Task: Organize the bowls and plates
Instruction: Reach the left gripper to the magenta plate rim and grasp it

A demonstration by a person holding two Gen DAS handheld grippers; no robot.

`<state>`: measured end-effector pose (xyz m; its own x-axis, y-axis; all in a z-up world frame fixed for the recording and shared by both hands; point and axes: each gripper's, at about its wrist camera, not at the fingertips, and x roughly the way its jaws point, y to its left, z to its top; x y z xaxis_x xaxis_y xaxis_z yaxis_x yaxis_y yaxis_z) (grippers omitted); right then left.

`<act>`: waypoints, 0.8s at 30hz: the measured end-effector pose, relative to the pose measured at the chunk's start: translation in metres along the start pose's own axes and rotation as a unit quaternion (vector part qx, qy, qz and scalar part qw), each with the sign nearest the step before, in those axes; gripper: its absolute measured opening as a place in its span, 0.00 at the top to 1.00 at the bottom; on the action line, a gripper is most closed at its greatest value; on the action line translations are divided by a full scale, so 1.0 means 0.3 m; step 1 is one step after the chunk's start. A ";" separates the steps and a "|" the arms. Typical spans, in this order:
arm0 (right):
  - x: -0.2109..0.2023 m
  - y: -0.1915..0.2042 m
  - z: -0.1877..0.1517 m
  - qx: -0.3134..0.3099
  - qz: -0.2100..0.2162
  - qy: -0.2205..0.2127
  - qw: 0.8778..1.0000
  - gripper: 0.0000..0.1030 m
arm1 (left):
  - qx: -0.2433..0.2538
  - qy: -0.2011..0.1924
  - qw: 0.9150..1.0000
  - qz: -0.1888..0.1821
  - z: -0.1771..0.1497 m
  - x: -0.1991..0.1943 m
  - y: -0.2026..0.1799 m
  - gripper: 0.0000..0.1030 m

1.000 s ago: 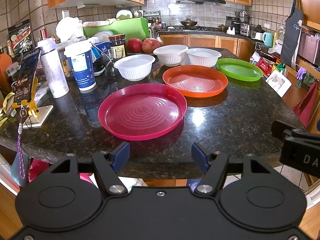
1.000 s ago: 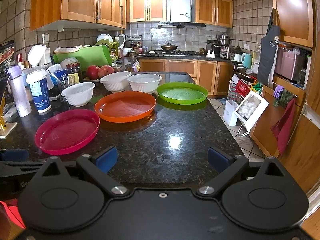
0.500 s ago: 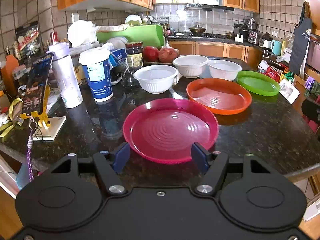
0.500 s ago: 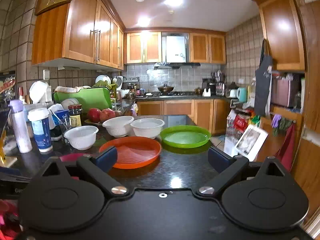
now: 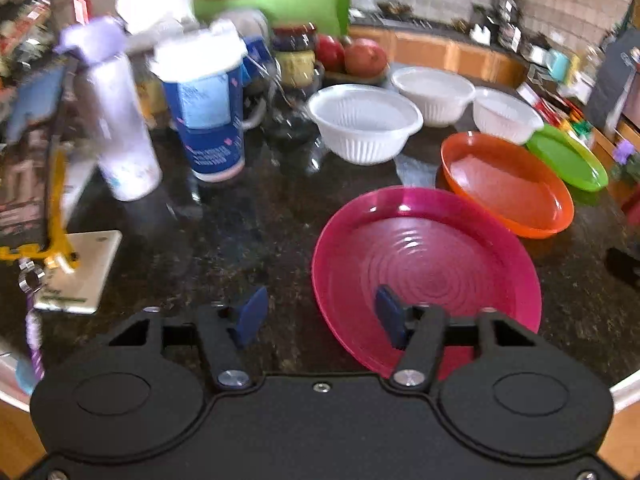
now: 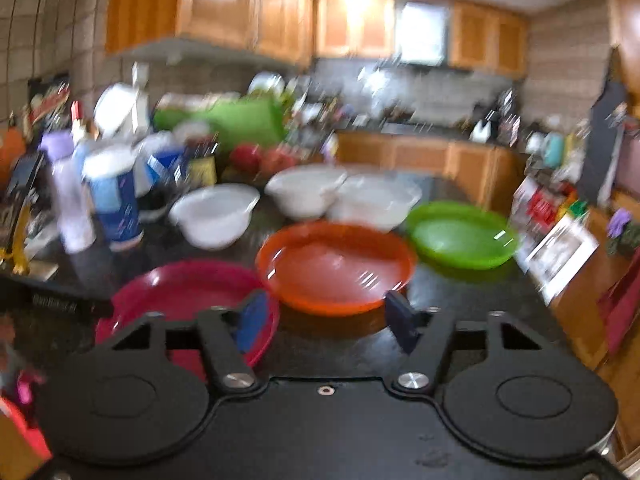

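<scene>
I am bringing my left gripper (image 5: 318,316) in over the counter (image 5: 224,240), its jaws closing with nothing pinched: the left pad is hanging over bare stone, the right pad over the near-left rim of the pink plate (image 5: 432,264), which is lying flat from twelve to two o'clock of the jaws. My right gripper (image 6: 324,316) is closing too, empty, with the orange plate (image 6: 336,264) sitting at twelve o'clock just beyond its tips. So I am judging left nearer pink, right nearer orange.
</scene>
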<state>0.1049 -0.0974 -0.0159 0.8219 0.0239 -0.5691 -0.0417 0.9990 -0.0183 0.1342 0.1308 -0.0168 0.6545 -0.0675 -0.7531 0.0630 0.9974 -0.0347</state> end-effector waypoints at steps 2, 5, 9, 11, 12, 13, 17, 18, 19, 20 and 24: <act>0.048 0.004 0.001 0.013 0.009 0.032 0.999 0.56 | 0.015 0.016 1.000 -0.014 0.014 0.020 0.018 0.45; 0.114 0.012 0.014 0.032 0.021 0.066 0.997 0.59 | 0.029 0.036 0.998 -0.031 0.025 0.047 0.035 0.46; 0.184 0.036 0.020 0.045 0.029 0.096 0.994 0.59 | 0.050 0.061 0.996 -0.048 0.038 0.091 0.054 0.46; 0.211 0.054 0.024 0.043 0.024 0.104 0.993 0.59 | 0.056 0.070 0.995 -0.052 0.054 0.110 0.066 0.46; 0.220 0.062 0.022 0.039 0.021 0.106 0.993 0.59 | 0.059 0.072 0.994 -0.053 0.057 0.115 0.068 0.46; 0.231 0.070 0.023 0.035 0.020 0.108 0.993 0.59 | 0.062 0.074 0.994 -0.054 0.063 0.121 0.075 0.46; 0.255 0.078 0.028 0.024 0.027 0.122 0.992 0.63 | 0.073 0.075 0.993 -0.051 0.077 0.133 0.077 0.48; 0.259 0.071 0.029 0.024 0.028 0.126 0.991 0.63 | 0.072 0.078 0.993 -0.048 0.079 0.141 0.077 0.48; 0.269 0.067 0.030 0.025 0.029 0.130 0.991 0.63 | 0.071 0.083 0.993 -0.046 0.085 0.153 0.076 0.47; 0.278 0.062 0.032 0.024 0.030 0.134 0.990 0.63 | 0.066 0.081 0.993 -0.046 0.088 0.156 0.078 0.47; 0.314 0.042 0.048 0.029 0.045 0.148 0.988 0.69 | 0.057 0.091 0.993 -0.047 0.107 0.165 0.065 0.49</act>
<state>0.1898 -0.0819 -0.0579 0.6141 0.1086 -0.7817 -0.0679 0.9941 0.0848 0.1919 0.1461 -0.0336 0.4958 -0.1437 -0.8565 0.2082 0.9771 -0.0434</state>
